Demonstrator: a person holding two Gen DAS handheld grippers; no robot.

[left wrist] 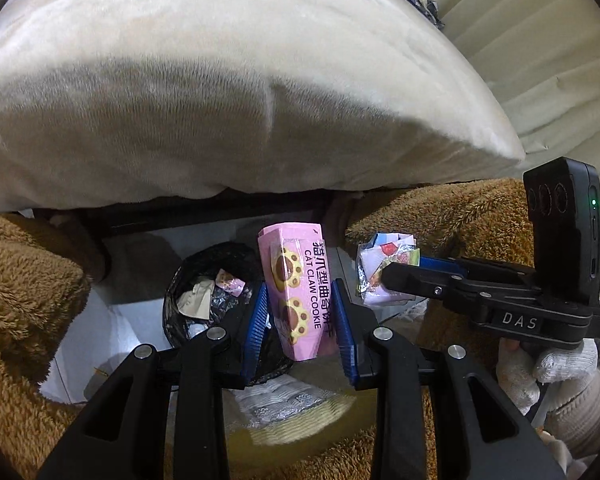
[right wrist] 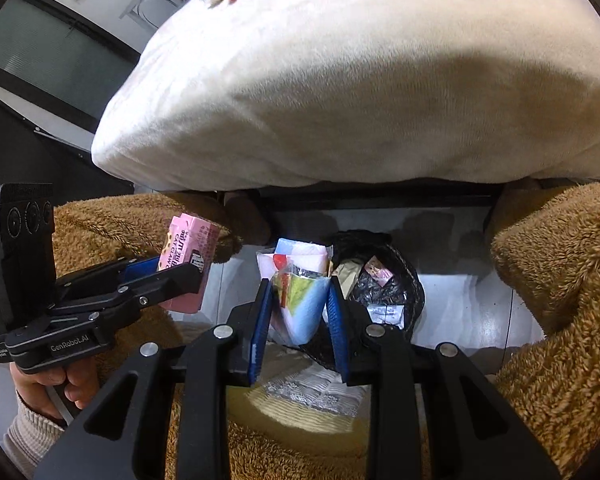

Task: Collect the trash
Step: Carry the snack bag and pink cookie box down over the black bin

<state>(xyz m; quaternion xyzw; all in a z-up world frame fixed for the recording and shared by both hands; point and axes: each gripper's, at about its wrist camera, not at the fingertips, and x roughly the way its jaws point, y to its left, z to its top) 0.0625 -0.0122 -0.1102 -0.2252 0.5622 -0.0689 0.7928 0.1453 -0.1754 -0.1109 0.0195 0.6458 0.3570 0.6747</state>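
**Both grippers loaded above the bin**

Right gripper (right wrist: 298, 300) clamps a crumpled wrapper bundle (right wrist: 300, 292) between blue fingers (right wrist: 260, 320). Left gripper (right wrist: 172, 272) grips a pink cookie box (right wrist: 190, 240). Black-lined trash bin (right wrist: 396, 280) sits below, cream cushion (right wrist: 360, 80) above.

Pink box (left wrist: 300, 296) reads "CAT CLAW COOKIE" — grippers: "DAS", "GenRobot.AI".

A glossy pink cardboard cookie box (left wrist: 296, 292), crinkled shiny foil-and-paper wrappers (right wrist: 300, 292), a crumpled black plastic bin bag (left wrist: 204, 280), a smooth plush cream cushion (left wrist: 220, 100), and shaggy brown fleece (right wrist: 560, 280).
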